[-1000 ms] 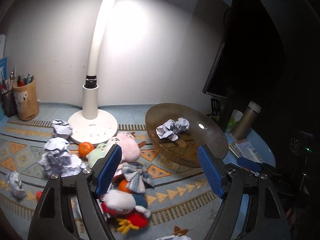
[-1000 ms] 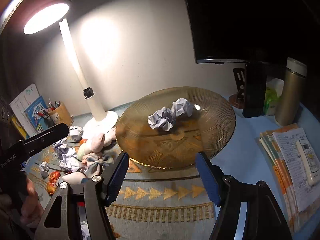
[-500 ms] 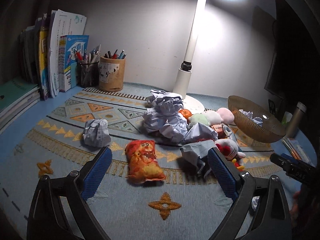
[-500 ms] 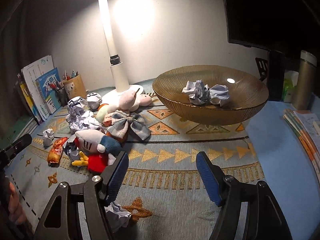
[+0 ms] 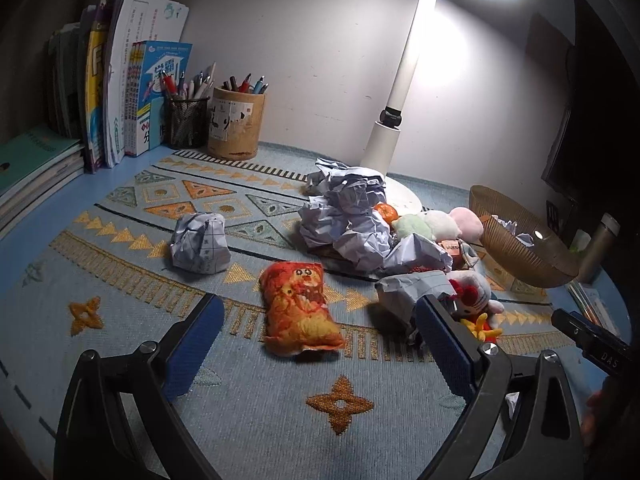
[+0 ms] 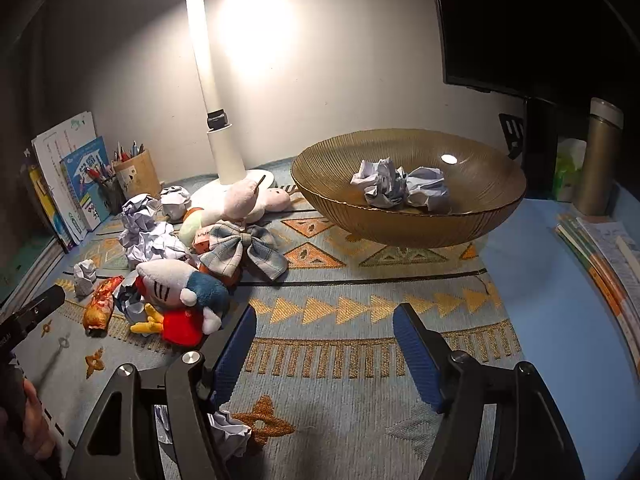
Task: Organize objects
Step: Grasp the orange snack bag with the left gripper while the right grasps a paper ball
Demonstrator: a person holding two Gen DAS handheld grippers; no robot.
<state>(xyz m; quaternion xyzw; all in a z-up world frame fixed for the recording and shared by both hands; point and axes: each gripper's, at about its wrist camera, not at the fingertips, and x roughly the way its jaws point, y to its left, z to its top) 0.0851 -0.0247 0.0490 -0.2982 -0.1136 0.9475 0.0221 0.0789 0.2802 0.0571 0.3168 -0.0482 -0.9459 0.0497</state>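
Paper balls [image 5: 352, 216] lay heaped on the mat [image 5: 248, 408] by the lamp [image 5: 394, 120]; two sat in the bowl [image 6: 472, 224]. Left gripper [image 5: 318, 336] and right gripper [image 6: 324, 340] stood agape, empty.

Our left claw [image 5: 320, 344] has two black skeletal arms with triangular cut-outs, each tipped with a ribbed blue pad [image 5: 442, 340]. Silver round screws sit at the arm joints, two on each side. Our right claw [image 6: 324, 344] is built the same: black frame, blue ribbed pads, silver screws near the pivots. Seen from the left camera, its black body at the far right edge carries white lettering. A bare hand [image 6: 34, 424] shows at the left edge, gripping a black handle.
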